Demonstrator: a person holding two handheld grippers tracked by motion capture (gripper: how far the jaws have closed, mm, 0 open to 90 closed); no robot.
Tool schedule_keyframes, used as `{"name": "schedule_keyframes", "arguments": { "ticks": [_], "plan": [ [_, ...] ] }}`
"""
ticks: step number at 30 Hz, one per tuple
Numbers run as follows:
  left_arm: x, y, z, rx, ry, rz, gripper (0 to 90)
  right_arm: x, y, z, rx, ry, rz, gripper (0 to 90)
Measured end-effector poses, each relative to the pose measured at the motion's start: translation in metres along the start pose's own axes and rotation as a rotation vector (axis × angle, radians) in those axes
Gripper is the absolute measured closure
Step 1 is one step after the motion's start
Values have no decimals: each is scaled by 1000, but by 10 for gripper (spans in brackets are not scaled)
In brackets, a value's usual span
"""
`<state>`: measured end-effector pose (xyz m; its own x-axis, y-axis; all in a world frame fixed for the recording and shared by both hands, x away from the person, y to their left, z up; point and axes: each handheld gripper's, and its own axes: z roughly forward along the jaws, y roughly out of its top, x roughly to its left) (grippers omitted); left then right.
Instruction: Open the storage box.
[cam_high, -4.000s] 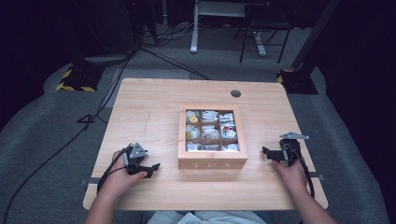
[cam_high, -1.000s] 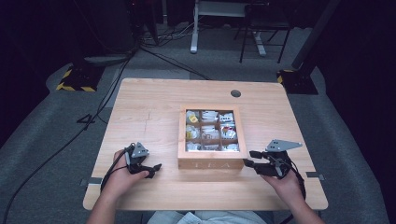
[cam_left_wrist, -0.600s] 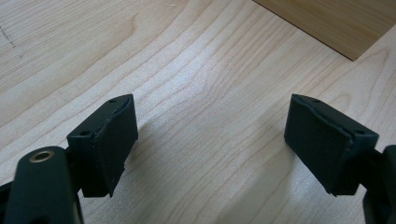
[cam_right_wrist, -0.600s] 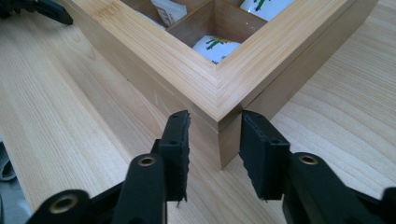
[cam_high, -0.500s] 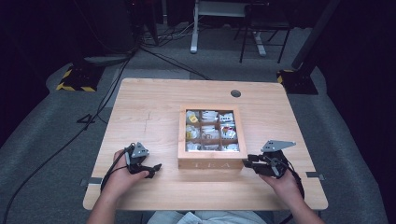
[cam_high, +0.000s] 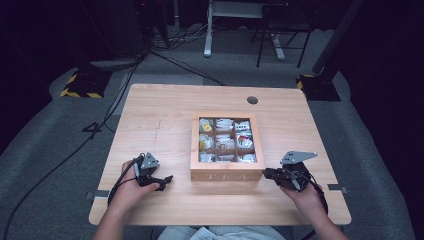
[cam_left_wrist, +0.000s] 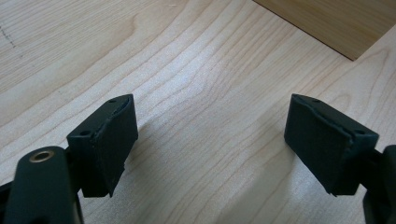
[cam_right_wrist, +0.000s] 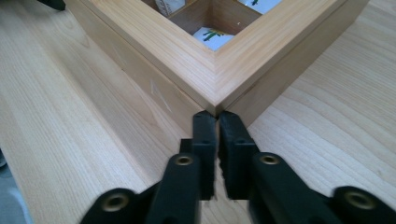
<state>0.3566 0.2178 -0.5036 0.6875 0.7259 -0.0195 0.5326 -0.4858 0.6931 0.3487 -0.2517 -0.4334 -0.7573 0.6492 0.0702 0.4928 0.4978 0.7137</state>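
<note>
Square wooden tea box (cam_high: 227, 172), nine compartments of packets, stands mid-table (cam_high: 165, 115), bare grained wood all round. Right gripper (cam_right_wrist: 217, 116), jaws just closed on nothing, meets its near corner; left gripper (cam_left_wrist: 210, 140) gapes wide, well apart.

table (cam_high: 165, 120) light wood | cable hole (cam_high: 252, 100) far edge | grey floor (cam_high: 50, 140) | cables (cam_high: 165, 55)

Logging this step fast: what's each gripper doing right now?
Left gripper: open, holding nothing.
Right gripper: jaws just closed, empty, tips at the tea box corner.
</note>
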Motion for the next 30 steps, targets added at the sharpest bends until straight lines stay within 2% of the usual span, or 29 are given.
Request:
{"name": "schedule_keyframes", "arguments": {
  "ticks": [14,30],
  "plan": [
    [-1,1,1,-2,1,-1,176,-2,1,-2,7,16,21,898],
    [-1,1,1,-3,3,-6,176,-5,11,-20,-89,42,65,899]
  ]
}}
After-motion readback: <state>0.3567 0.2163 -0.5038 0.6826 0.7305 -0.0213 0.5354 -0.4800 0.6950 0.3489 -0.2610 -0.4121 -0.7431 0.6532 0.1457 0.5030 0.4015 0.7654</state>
